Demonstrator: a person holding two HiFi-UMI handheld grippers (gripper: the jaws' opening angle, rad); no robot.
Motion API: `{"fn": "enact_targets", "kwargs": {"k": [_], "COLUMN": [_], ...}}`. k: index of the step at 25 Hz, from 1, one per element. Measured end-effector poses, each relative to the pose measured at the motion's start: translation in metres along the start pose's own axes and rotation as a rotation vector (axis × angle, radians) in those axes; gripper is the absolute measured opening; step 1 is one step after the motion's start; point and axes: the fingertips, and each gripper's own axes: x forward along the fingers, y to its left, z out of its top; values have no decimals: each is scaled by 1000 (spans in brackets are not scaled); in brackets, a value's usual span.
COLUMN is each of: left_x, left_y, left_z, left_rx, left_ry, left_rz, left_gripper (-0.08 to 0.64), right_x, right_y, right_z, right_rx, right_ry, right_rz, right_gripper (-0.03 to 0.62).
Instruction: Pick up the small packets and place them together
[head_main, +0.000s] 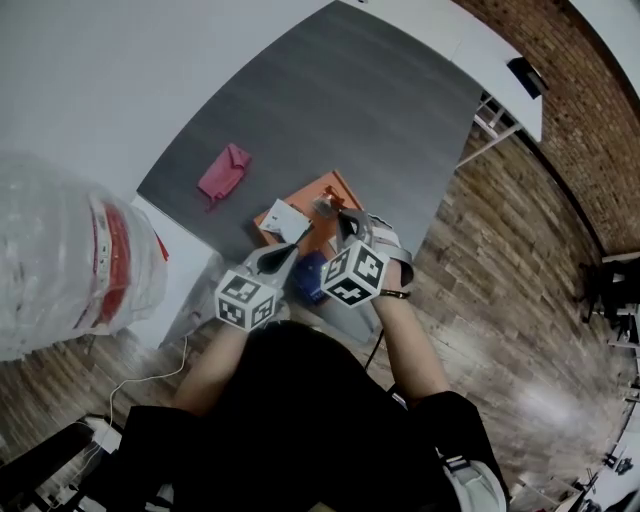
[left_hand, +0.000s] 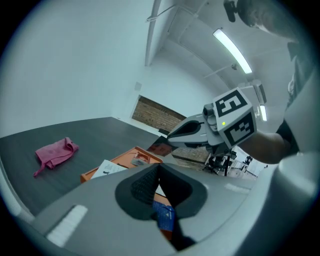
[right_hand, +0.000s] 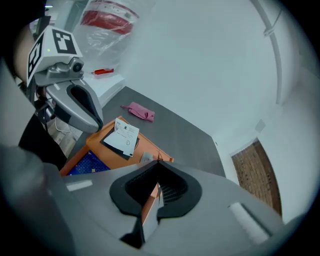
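An orange tray (head_main: 335, 183) sits at the near edge of the dark grey table. In it lie a white printed leaflet (head_main: 285, 220), a blue packet (head_main: 310, 275) and a small grey packet (right_hand: 145, 158). My right gripper (head_main: 335, 212) hangs above the tray's far side with its jaws closed on what looks like a thin small dark-red packet (left_hand: 160, 147). My left gripper (head_main: 290, 250) hovers over the tray's near side, by the leaflet. Its jaws meet at the tip (left_hand: 159, 169) and nothing shows between them; the blue packet (left_hand: 164, 217) shows below.
A pink cloth (head_main: 223, 172) lies on the table left of the tray. A white side unit (head_main: 190, 260) and a clear plastic bag with red print (head_main: 60, 255) stand at the left. The table's right edge drops to a wood floor (head_main: 500, 300).
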Motion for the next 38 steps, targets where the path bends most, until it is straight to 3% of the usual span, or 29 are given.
{"fn": "enact_targets", "kwargs": {"k": [7,12,16,28,35,38], "left_x": [-13,-21,-28,-35,-35,-34], "left_y": [23,36,42,52,57,57], "left_z": [6,1,-8,-24,-25,-26], "left_rx": [-30,-55,-73,-95,-98,-87], "left_ry": [-26,-17,8,54,59,72], "left_rz": [56,87,96,95,87,83], "left_gripper": [0,0,0,0,0,0], "right_x": [24,45,59,76,79,78], "right_y": [1,11,32,51,52,52], "right_z": [28,26,22,29,34,37], "right_rx": [-110,-166,-147,-63,-50,-43], "right_ry": [1,59,87,84,75,68], "right_rz": [-24,-23,24,57,62,60], "right_gripper": [3,3,3,21,123,138]}}
